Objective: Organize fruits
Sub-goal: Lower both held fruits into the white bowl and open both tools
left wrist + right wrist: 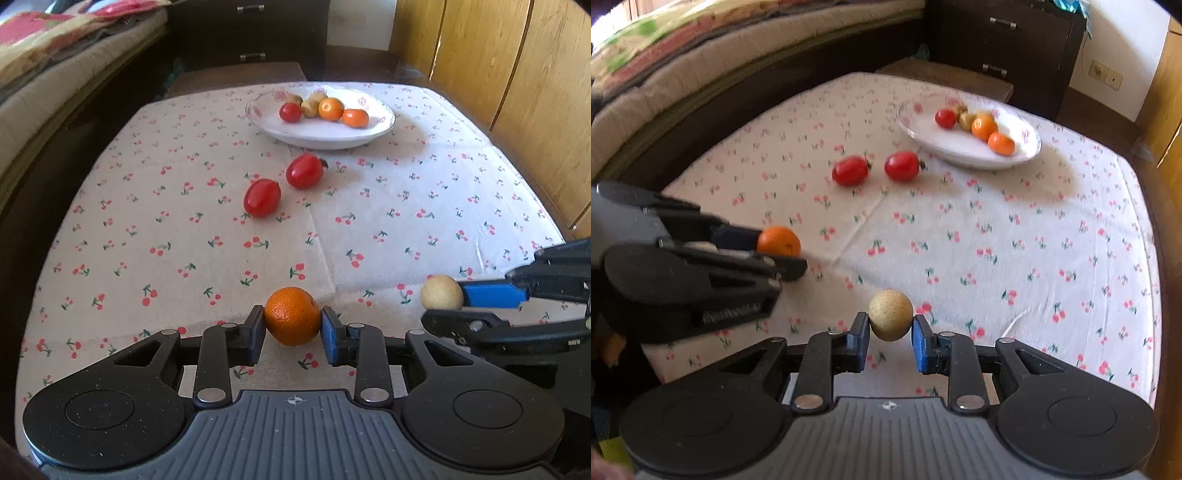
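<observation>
while five fruits already sit on the plate (pixel 380 127), my left gripper (pixel 293 328) is closed on an orange (pixel 292 315) and my right gripper (pixel 890 332) on a pale round fruit (pixel 890 315), both near me; two tomatoes (pixel 282 186) wait on the tablecloth (pixel 406 221).

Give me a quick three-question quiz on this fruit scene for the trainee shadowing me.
1. True or false: the left tongs are shut on the orange.
2. Multiple choice: what do the right tongs hold? A) a red tomato B) a pale tan round fruit C) nothing
3. How many red tomatoes lie on the tablecloth outside the white plate?

Key:
1. True; both pads press its sides.
2. B.
3. Two: the nearer tomato and the farther tomato. A third sits on the plate.
</observation>
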`<action>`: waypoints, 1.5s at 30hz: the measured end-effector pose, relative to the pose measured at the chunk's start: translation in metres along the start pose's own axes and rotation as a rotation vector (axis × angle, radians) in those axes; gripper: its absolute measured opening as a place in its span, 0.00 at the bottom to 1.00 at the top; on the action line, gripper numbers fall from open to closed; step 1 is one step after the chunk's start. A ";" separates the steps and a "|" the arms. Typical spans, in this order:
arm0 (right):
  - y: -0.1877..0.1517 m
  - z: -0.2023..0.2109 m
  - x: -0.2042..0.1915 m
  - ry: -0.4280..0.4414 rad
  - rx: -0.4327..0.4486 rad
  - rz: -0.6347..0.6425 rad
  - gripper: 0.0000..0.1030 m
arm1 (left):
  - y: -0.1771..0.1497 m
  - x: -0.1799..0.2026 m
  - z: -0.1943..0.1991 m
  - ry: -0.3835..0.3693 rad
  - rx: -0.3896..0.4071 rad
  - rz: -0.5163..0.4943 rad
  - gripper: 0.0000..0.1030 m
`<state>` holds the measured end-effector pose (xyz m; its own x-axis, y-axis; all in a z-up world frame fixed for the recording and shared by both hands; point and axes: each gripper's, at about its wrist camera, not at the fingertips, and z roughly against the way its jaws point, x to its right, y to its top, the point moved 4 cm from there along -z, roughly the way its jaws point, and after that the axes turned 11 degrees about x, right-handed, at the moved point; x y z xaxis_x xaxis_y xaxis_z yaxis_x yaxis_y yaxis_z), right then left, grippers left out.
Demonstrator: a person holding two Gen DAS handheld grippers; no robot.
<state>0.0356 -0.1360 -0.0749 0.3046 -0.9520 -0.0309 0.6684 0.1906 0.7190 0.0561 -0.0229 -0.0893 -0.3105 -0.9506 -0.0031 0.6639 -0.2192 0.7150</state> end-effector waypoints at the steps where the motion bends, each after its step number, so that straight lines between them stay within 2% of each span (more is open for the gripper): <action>1: 0.004 0.002 0.001 -0.003 0.012 -0.004 0.26 | 0.002 0.001 0.003 0.001 0.006 -0.001 0.38; 9: 0.042 0.010 0.020 -0.028 0.102 -0.065 0.26 | 0.036 0.005 0.015 0.007 0.077 0.011 0.38; 16: 0.066 -0.010 0.043 -0.052 0.120 -0.111 0.26 | 0.069 0.009 -0.007 -0.020 0.112 0.017 0.38; 30: 0.103 -0.040 0.070 -0.086 0.138 -0.122 0.26 | 0.109 0.000 -0.045 -0.030 0.131 0.052 0.38; 45: 0.125 -0.080 0.106 -0.104 0.130 -0.130 0.26 | 0.142 0.005 -0.089 -0.019 0.123 0.021 0.37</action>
<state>0.2055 -0.1941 -0.0442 0.1452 -0.9874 -0.0627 0.6022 0.0379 0.7974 0.2091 -0.0787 -0.0503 -0.3114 -0.9499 0.0252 0.5821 -0.1697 0.7952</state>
